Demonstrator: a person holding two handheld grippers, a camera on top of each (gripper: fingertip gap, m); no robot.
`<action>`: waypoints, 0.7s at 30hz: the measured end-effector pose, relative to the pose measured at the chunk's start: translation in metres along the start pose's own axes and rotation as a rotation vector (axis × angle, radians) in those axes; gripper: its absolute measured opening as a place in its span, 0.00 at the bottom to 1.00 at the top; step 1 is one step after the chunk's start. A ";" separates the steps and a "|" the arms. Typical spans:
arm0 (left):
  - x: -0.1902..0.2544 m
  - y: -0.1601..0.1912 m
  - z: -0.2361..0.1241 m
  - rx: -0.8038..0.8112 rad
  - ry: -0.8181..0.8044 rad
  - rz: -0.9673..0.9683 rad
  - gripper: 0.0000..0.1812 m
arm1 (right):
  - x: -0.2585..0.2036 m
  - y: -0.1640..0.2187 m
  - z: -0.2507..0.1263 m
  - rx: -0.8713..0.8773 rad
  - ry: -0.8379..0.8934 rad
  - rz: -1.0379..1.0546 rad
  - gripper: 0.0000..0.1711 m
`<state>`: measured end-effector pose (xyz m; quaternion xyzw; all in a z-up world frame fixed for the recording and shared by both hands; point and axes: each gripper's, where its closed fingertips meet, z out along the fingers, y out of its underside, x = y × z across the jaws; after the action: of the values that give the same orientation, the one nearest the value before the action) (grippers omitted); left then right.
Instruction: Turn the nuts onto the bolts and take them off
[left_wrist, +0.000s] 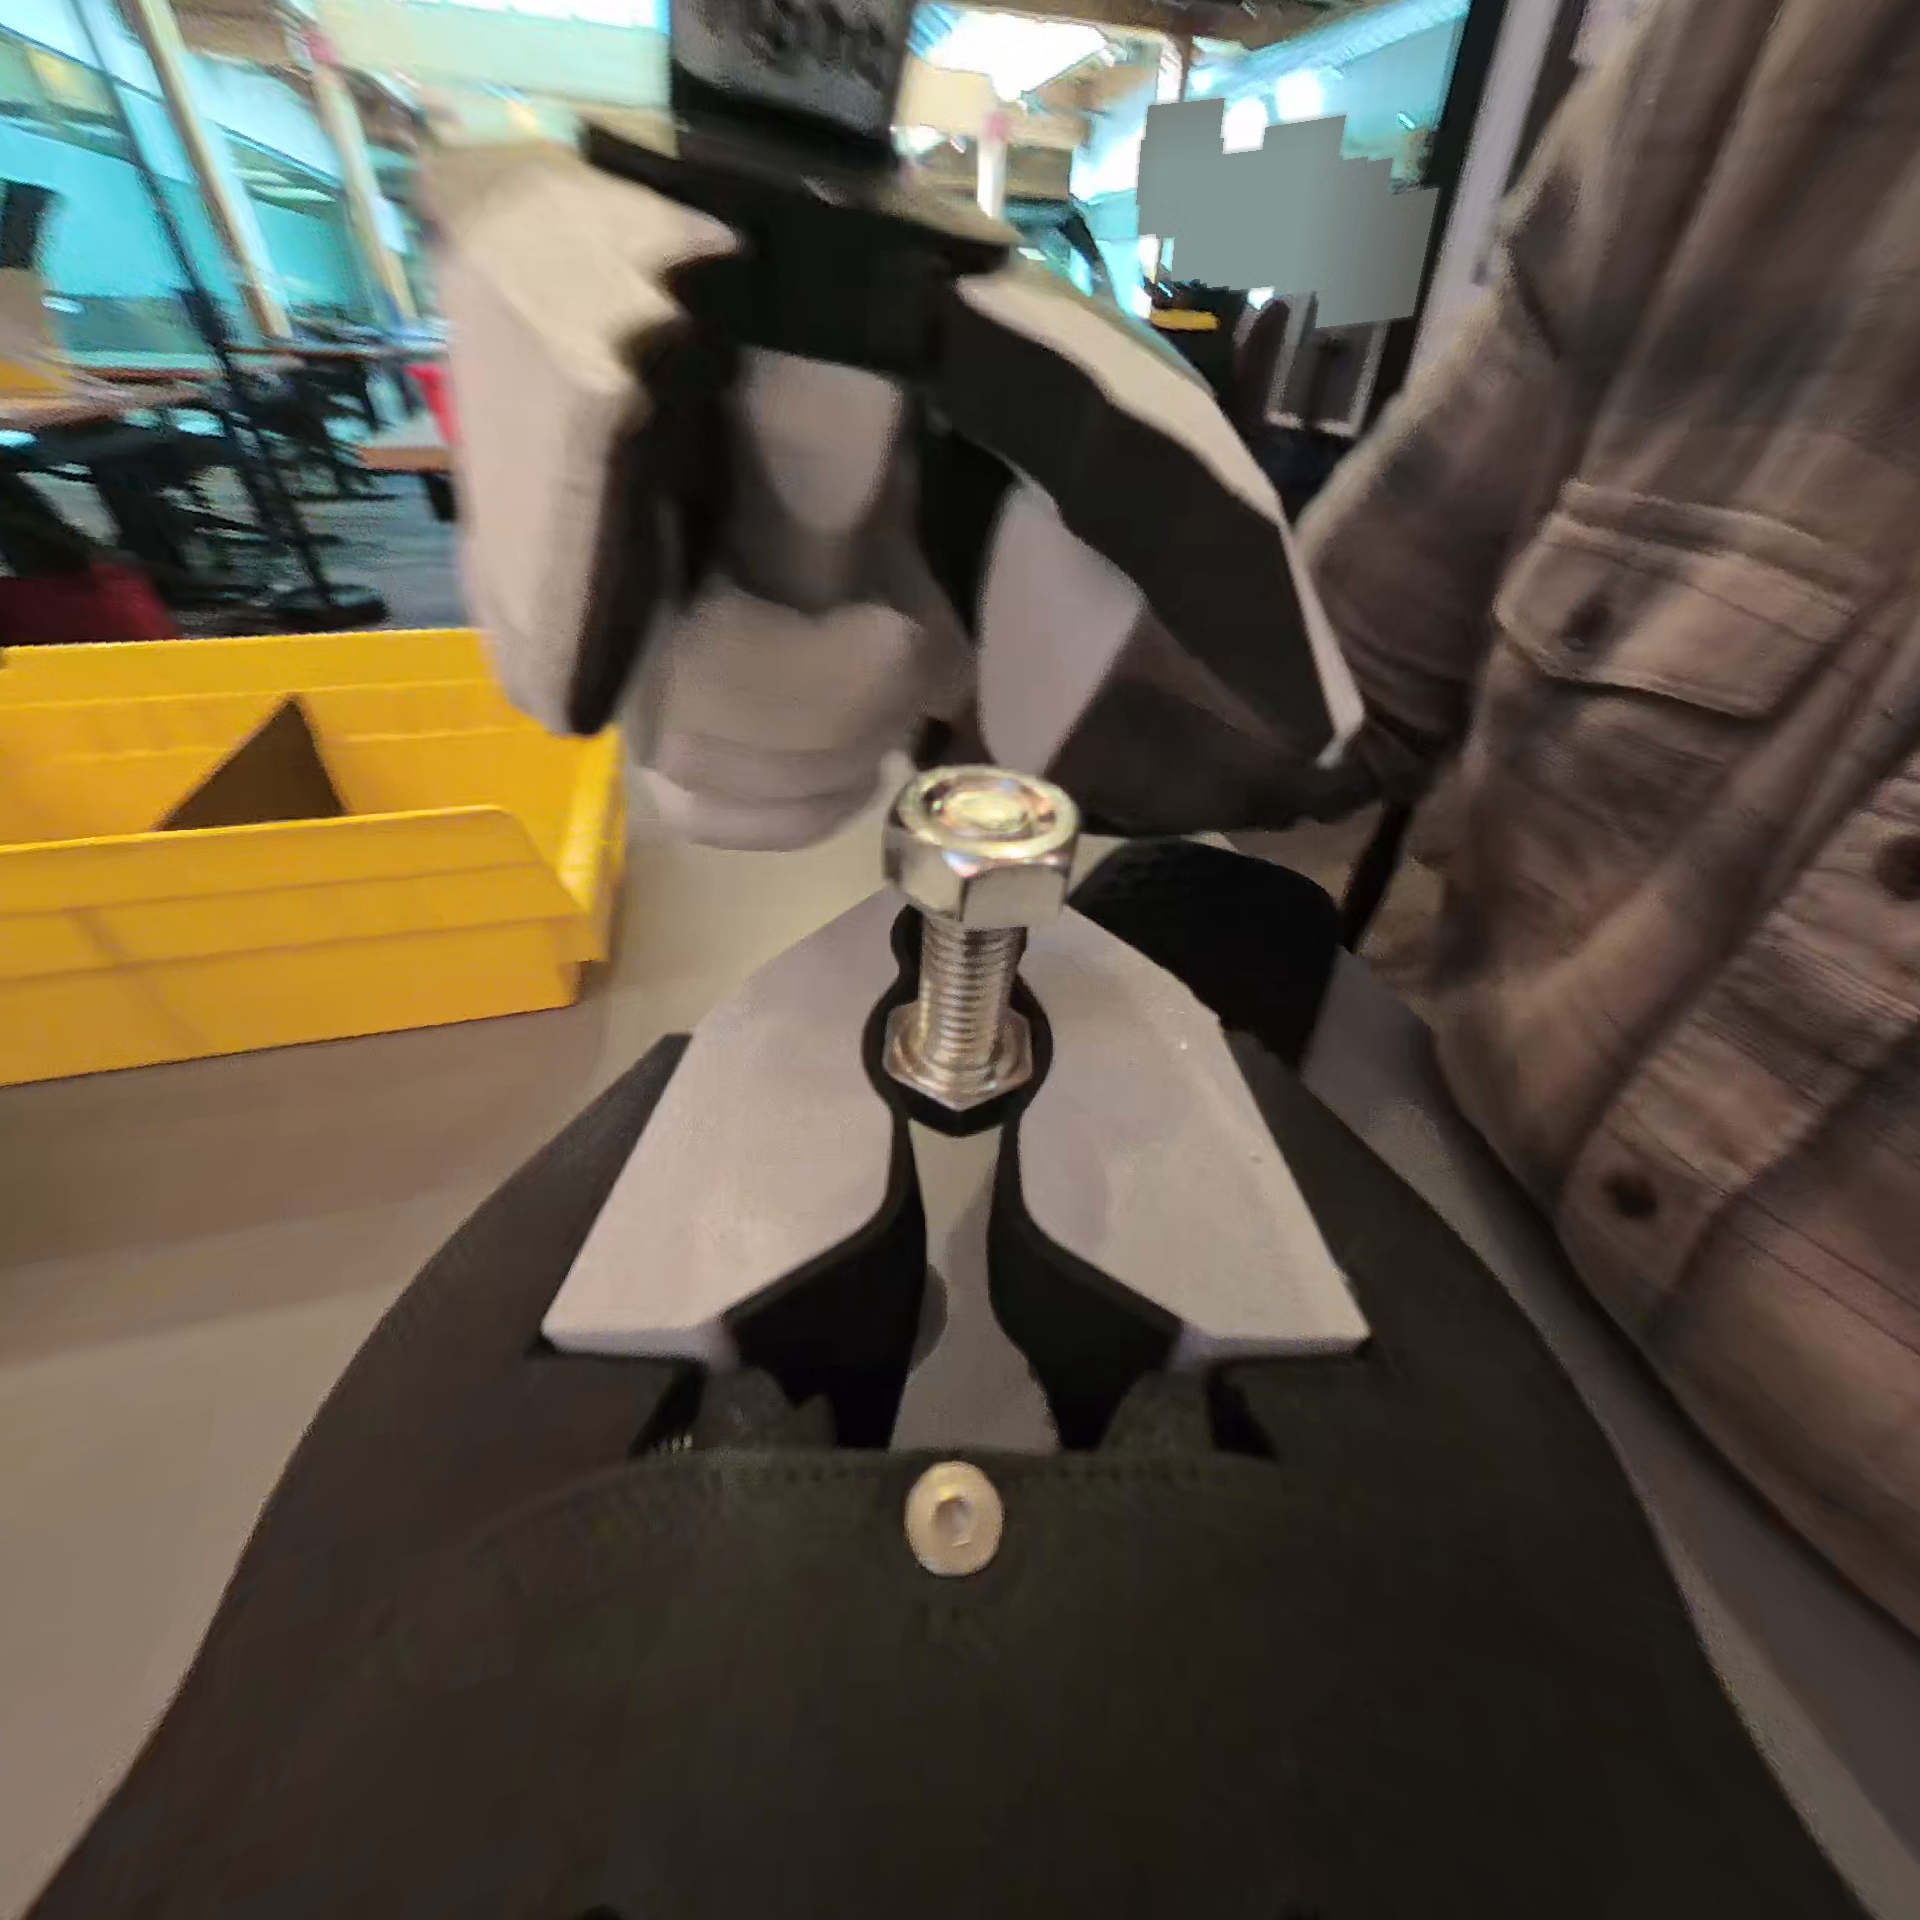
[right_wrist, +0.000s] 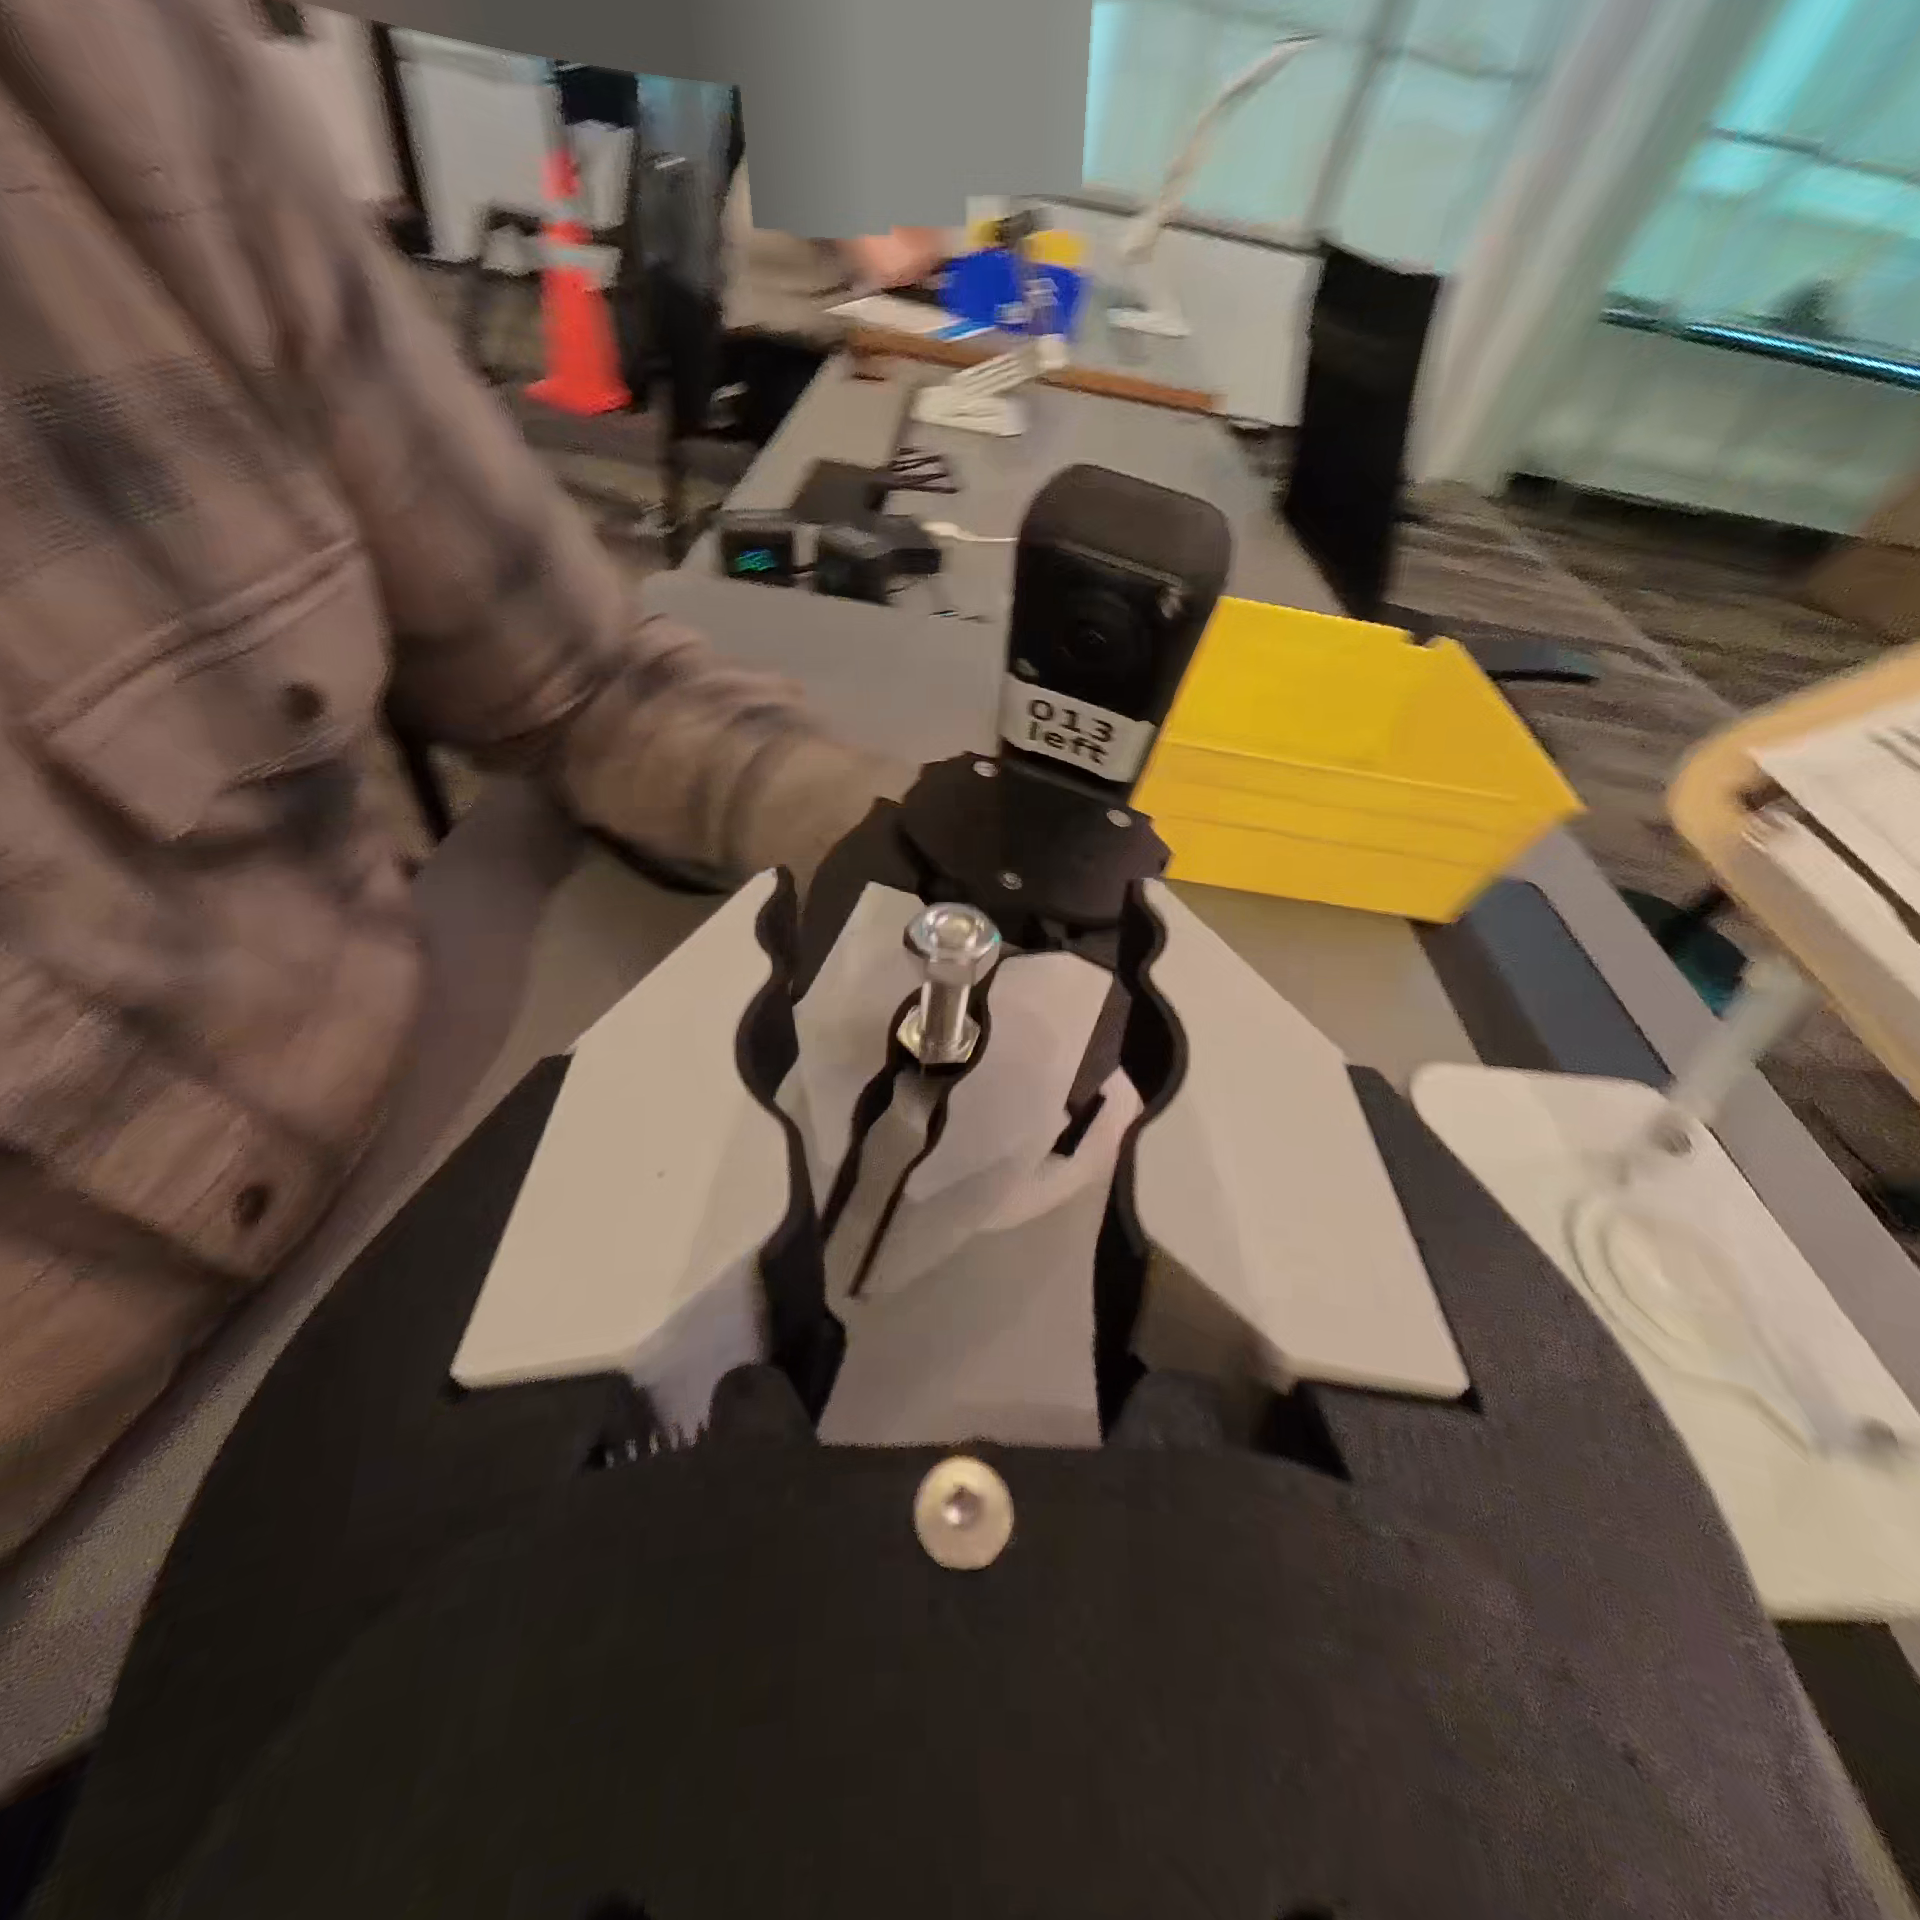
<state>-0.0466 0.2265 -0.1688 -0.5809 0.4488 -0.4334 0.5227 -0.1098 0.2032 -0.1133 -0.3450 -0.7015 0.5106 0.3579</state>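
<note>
My left gripper (left_wrist: 964, 971) is shut on the hex end (left_wrist: 956, 1062) of a silver bolt (left_wrist: 961, 987), which points away from it. A hex nut (left_wrist: 981, 850) sits at the far end of the thread. My right gripper (right_wrist: 958, 977) is open and faces the left one. Its grey fingers (right_wrist: 665, 1122) stand wide on either side of the nut (right_wrist: 952, 935) without touching it. In the left wrist view the right gripper (left_wrist: 831, 665) shows blurred just beyond the nut. In the right wrist view the left gripper (right_wrist: 935, 1049) shows holding the bolt (right_wrist: 940, 997).
A yellow bin (left_wrist: 270, 894) stands on the grey table (left_wrist: 208, 1299) to the left; it also shows in the right wrist view (right_wrist: 1340, 769). A person's plaid jacket (left_wrist: 1662, 831) is close on the right. A white lamp base (right_wrist: 1662, 1299) lies nearby. Tip to tip, the grippers are about 8 cm apart. From either gripper's tips it is about 35 cm to the white lamp base (right_wrist: 1662, 1299).
</note>
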 end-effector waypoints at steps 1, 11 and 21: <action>-0.007 -0.002 -0.002 0.018 -0.040 -0.004 0.05 | 0.003 0.003 -0.001 0.007 0.059 0.024 0.35; -0.021 0.003 0.000 -0.009 -0.130 0.002 0.05 | 0.019 0.016 0.004 0.059 0.381 0.078 0.09; 0.057 0.021 0.021 -0.156 0.245 0.092 0.05 | -0.055 0.017 0.001 -0.096 -0.345 -0.091 0.09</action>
<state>-0.0151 0.1745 -0.1896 -0.5413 0.5676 -0.4406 0.4366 -0.0805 0.1602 -0.1384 -0.2372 -0.7909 0.5113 0.2381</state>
